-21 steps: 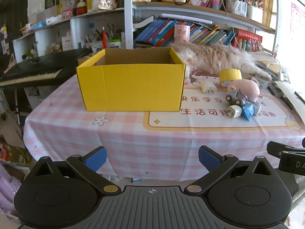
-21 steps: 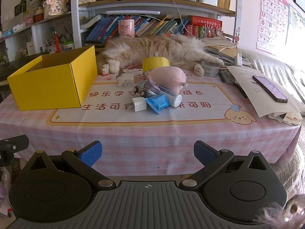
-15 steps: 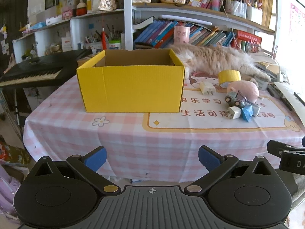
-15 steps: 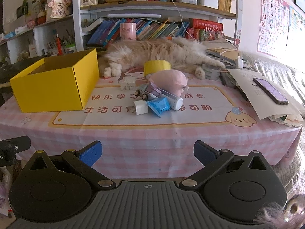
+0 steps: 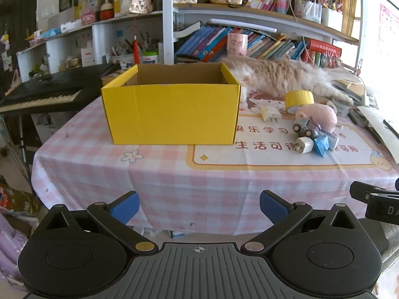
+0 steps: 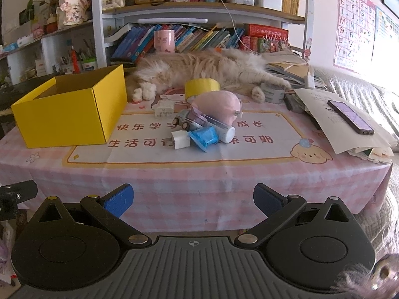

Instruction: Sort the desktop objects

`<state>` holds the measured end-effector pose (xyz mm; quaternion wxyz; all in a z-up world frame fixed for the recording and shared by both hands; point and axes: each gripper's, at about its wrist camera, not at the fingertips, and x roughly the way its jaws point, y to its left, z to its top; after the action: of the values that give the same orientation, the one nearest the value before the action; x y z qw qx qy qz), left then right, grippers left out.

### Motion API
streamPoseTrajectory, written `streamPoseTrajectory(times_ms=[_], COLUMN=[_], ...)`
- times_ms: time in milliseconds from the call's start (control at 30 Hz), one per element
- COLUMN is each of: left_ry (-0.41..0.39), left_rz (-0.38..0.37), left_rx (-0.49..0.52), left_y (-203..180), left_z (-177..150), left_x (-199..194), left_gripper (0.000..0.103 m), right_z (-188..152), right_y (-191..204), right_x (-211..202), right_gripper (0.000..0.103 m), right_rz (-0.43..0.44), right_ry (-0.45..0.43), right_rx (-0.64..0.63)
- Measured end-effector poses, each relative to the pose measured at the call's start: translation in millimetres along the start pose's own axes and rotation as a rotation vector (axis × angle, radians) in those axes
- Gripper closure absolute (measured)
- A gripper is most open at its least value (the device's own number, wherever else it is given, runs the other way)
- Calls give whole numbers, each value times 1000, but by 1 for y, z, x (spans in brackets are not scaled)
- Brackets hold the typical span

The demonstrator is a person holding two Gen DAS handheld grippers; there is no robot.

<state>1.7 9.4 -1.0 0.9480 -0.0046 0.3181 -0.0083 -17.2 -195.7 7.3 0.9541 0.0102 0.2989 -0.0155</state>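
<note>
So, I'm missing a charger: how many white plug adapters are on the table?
2. One white adapter lies behind the toy car; another touches the blue packet. The pile may hide more.

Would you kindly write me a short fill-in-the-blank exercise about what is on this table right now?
1. The cardboard box on the checked tablecloth is coloured ____.
2. The animal lying behind the roll of tape is a ____.
3. The left gripper and the right gripper both have their jaws ____.
4. The smartphone lies on a sheet of ____.

Missing words: yellow; cat; open; paper
</note>
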Motion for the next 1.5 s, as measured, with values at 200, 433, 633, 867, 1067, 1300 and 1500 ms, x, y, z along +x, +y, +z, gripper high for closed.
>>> streamPoseTrajectory(times_ms=[200,433,633,867,1067,1300,1500], left_ry=[4,11,8,4,5,4,3], left_rz=[8,9,10,9,6,2,2], left_rx=[-17,-22,-19,0,4,12,12], left_y=[1,4,4,1,1,1,1], left_z=[-3,-3,-1,2,2,2,2], left_x=[-3,-3,-2,0,2,3,3], left_gripper=[0,0,0,0,0,0,0], right_z=[-1,0,1,1,1,2,2], right_y=[0,2,3,1,0,-1,0], right_x=[0,1,3,5,7,8,8], right_gripper=[0,0,0,0,0,0,0], right_rz=[7,8,7,2,0,1,1], right_ry=[3,7,12,18,20,20,20], right_rx=[-10,-20,-20,-10,-6,-4,-4])
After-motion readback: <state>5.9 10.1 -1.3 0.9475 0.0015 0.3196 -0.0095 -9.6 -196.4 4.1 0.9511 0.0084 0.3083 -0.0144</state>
